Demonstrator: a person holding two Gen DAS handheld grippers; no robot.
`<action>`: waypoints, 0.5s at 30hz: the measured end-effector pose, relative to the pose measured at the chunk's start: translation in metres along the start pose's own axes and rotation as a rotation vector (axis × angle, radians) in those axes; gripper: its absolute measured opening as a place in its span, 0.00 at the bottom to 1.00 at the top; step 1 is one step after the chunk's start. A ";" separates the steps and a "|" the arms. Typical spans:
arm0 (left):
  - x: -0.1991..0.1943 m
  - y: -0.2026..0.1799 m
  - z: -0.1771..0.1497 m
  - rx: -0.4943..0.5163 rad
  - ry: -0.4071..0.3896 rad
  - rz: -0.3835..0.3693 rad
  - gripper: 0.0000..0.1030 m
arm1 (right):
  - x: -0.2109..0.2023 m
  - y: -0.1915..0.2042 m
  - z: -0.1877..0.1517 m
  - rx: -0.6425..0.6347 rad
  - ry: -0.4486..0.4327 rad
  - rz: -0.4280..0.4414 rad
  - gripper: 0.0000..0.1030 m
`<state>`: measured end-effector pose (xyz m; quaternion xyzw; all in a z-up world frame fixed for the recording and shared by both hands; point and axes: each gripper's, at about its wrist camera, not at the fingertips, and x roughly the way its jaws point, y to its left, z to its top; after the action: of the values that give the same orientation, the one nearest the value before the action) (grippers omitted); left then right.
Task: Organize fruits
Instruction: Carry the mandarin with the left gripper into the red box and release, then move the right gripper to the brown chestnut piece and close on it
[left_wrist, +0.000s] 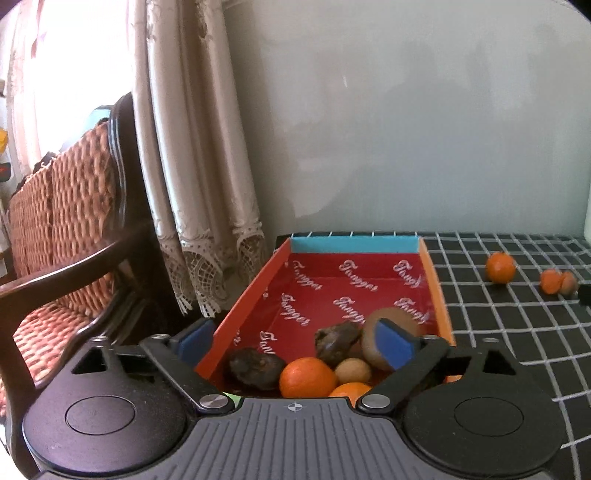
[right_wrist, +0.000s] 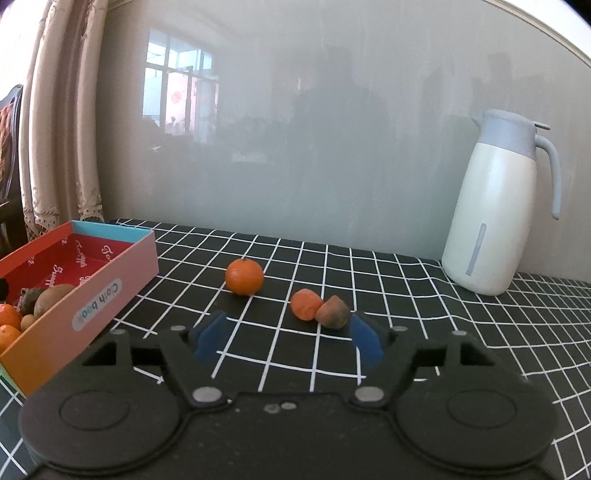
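Note:
An orange-walled box with a red lining (left_wrist: 255, 284) (right_wrist: 110, 280) stands at the table's left end. In it lie an orange (left_wrist: 306, 376), two dark wrinkled fruits (left_wrist: 255, 369) (left_wrist: 338, 339), a small tan ball (left_wrist: 352, 371) and a round brown fruit (left_wrist: 388, 325). My left gripper (left_wrist: 295, 343) hangs open over the box's near end, its right pad just in front of the brown fruit. On the cloth lie an orange (right_wrist: 244, 277) (left_wrist: 500, 267), a smaller orange fruit (right_wrist: 306, 304) and a brown fruit (right_wrist: 333, 312). My right gripper (right_wrist: 288, 338) is open just short of them, with nothing between its fingers.
A white and grey jug (right_wrist: 491, 206) stands at the back right against the wall. The black checked cloth (right_wrist: 406, 295) covers the table. Left of the table are a lace curtain (left_wrist: 199, 184) and a woven chair (left_wrist: 66, 221).

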<state>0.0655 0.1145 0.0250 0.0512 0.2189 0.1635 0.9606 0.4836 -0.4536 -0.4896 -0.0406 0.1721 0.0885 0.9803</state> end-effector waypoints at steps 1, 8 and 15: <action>-0.003 -0.002 0.000 -0.007 -0.006 -0.002 0.97 | 0.000 -0.001 0.000 -0.003 -0.003 -0.001 0.75; -0.027 -0.019 0.002 -0.034 -0.068 -0.022 1.00 | -0.001 -0.009 -0.002 -0.020 -0.014 -0.007 0.76; -0.019 -0.025 0.000 -0.016 -0.056 -0.026 1.00 | 0.004 -0.019 -0.005 -0.037 -0.014 -0.013 0.75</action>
<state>0.0571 0.0843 0.0285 0.0451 0.1914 0.1512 0.9687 0.4887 -0.4718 -0.4950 -0.0594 0.1633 0.0858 0.9810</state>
